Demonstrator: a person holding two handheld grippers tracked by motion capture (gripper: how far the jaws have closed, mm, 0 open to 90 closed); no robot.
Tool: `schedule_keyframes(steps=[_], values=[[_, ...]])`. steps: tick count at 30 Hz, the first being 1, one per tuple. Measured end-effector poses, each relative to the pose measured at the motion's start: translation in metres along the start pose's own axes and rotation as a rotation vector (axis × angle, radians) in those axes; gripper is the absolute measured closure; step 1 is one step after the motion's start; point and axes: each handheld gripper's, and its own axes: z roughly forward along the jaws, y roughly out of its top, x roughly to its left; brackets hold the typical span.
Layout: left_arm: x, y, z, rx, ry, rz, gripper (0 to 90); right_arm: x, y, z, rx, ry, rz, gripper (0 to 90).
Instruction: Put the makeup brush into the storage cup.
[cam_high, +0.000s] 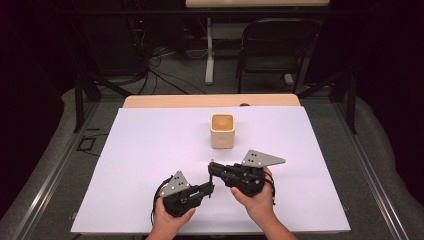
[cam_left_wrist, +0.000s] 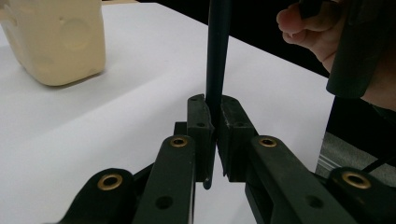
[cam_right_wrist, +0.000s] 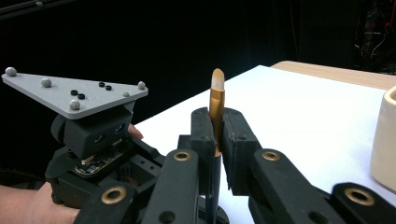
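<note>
A slim stick with a dark shaft (cam_left_wrist: 215, 56) and a gold end (cam_right_wrist: 216, 93) is held between both grippers near the table's front middle. My left gripper (cam_left_wrist: 215, 116) is shut on the dark shaft, which runs upright through its jaws. My right gripper (cam_right_wrist: 215, 126) is shut on the gold end, whose pale tip pokes out above the pads. In the high view the left gripper (cam_high: 210, 188) and the right gripper (cam_high: 212, 167) meet tip to tip. A cream square cup (cam_high: 222, 130) stands upright beyond them, apart from both.
White sheet (cam_high: 150, 150) covers the table; a wooden edge (cam_high: 165, 101) shows at the back. A black chair (cam_high: 272, 45) and a table leg (cam_high: 209, 55) stand on the floor behind. Dark frame posts flank both sides.
</note>
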Motion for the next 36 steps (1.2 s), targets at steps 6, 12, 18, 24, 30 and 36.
schedule_keyframes(steps=[6,12,18,24,30,36], values=[[0.002,-0.001,0.000,-0.014,-0.015,-0.031,72.8,-0.001,0.001,-0.002,-0.004,-0.007,-0.006,84.0],[0.004,-0.001,0.000,-0.023,-0.012,-0.027,62.3,-0.001,0.002,-0.004,-0.003,-0.022,-0.015,84.0],[0.007,-0.003,0.000,-0.025,-0.032,-0.040,53.6,-0.002,0.002,-0.005,0.000,-0.048,-0.048,84.0],[0.012,-0.006,0.002,-0.026,-0.010,-0.055,44.9,-0.005,0.002,-0.008,-0.002,-0.070,-0.058,84.0],[0.016,-0.008,-0.001,-0.021,-0.002,-0.055,41.4,-0.009,0.003,-0.011,-0.004,-0.103,-0.077,84.0],[0.021,-0.010,-0.004,-0.011,0.007,-0.059,41.4,-0.011,0.003,-0.014,-0.007,-0.125,-0.085,83.9]])
